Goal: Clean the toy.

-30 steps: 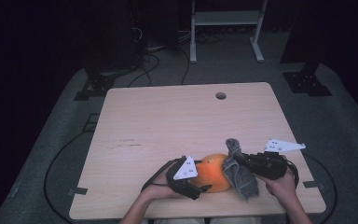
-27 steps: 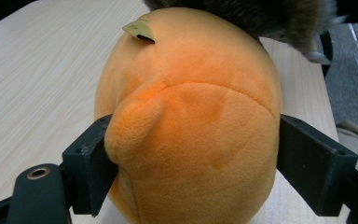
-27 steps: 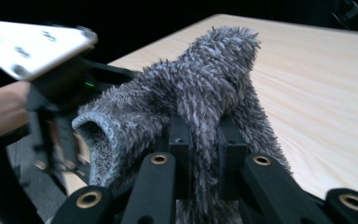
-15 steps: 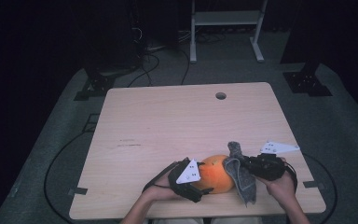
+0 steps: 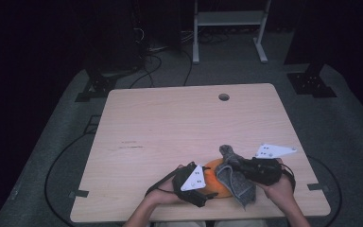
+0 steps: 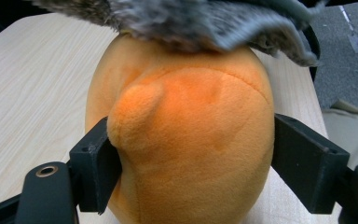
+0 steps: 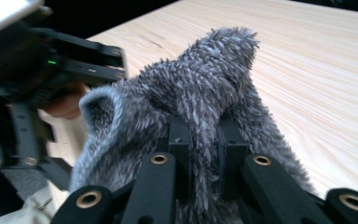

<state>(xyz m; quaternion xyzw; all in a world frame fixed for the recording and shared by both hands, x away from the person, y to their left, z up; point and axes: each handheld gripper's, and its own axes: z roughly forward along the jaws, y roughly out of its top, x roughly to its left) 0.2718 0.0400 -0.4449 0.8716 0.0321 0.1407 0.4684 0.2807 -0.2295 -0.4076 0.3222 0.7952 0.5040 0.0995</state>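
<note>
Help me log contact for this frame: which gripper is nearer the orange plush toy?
Left. The left gripper has its jaws clamped on both sides of the orange plush toy. The right gripper pinches the grey fuzzy cloth that drapes over the toy's top.

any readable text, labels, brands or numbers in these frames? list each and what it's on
None: no word, brand, number or sign can be read.
Grey plate on the right gripper: small dark dots, no lettering.
Grey plate on the left gripper: the same, dots and no text.
Orange plush toy, grey fuzzy cloth and wooden table: no tag or print in view.
</note>
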